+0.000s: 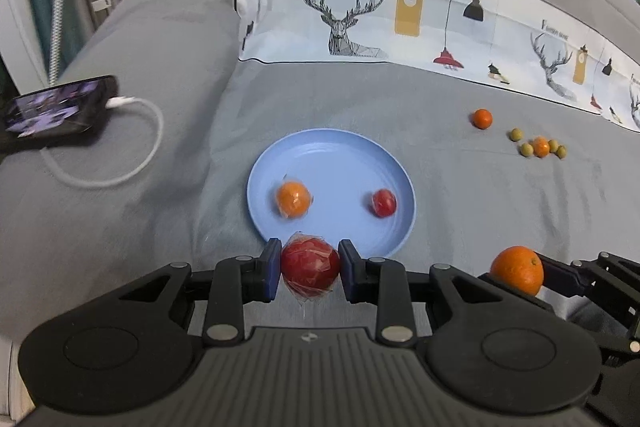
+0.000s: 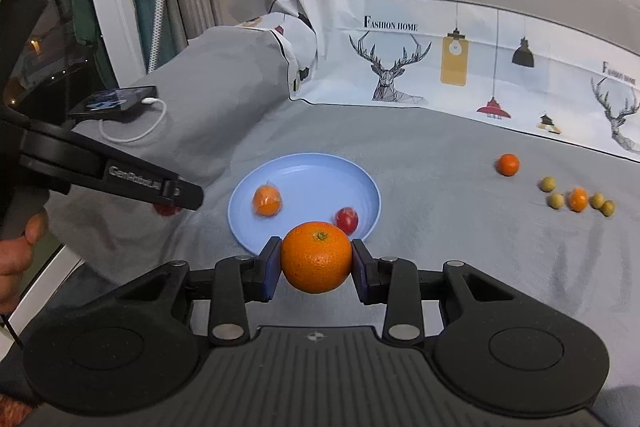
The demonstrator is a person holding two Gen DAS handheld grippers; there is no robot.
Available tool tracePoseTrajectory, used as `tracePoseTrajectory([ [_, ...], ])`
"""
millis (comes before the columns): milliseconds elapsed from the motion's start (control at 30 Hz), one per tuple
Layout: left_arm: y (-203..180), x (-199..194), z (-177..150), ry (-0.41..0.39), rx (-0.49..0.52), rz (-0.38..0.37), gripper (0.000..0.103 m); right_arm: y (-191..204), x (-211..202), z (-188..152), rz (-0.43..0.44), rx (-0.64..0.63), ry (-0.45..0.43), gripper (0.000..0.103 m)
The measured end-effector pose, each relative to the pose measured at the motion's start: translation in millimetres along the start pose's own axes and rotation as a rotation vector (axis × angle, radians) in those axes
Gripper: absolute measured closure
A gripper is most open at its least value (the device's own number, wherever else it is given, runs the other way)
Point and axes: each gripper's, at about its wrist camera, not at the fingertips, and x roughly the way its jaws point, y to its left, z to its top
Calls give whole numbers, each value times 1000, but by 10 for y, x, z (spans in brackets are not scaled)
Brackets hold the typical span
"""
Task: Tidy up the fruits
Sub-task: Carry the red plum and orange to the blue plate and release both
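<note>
My left gripper (image 1: pixel 310 269) is shut on a plastic-wrapped red apple (image 1: pixel 310 269) just short of the near rim of the blue plate (image 1: pixel 340 155). A wrapped orange (image 1: pixel 293 199) and a small wrapped red fruit (image 1: pixel 384 203) lie on that plate. My right gripper (image 2: pixel 316 258) is shut on a large orange (image 2: pixel 316 258), held above the plate's (image 2: pixel 312 167) near edge; the same orange (image 1: pixel 517 269) shows at the right in the left wrist view. The left gripper (image 2: pixel 176 193) enters the right wrist view from the left.
On the grey bed cover to the right lie a small orange (image 1: pixel 482 118), another small orange (image 1: pixel 541 147) and several green olives (image 1: pixel 516 135). A phone (image 1: pixel 60 111) with a white charging cable (image 1: pixel 148 147) rests on the left. A printed pillow (image 1: pixel 360 11) lies behind.
</note>
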Motion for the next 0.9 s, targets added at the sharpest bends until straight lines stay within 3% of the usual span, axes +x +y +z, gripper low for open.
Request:
tracePoseTrajectory([
  [167, 4, 451, 245, 41, -7, -21, 69, -40, 440, 198, -3, -15, 9, 65],
  [467, 24, 1311, 432, 127, 13, 27, 69, -120, 1295, 285, 0, -33, 85, 65],
  [700, 94, 1564, 427, 123, 31, 48, 68, -107, 1700, 229, 10, -58, 128, 65],
  [767, 94, 1590, 451, 111, 42, 46, 51, -66, 1788, 259, 19, -81, 131, 64],
  [800, 97, 1586, 467, 107, 39, 49, 23, -46, 1819, 278, 26, -91, 139, 63],
  [833, 103, 1558, 482, 96, 31, 57, 2, -30, 1835, 306, 32, -99, 146, 59],
  [900, 119, 1401, 472, 34, 18, 53, 0, -17, 1760, 343, 10, -105, 131, 21],
])
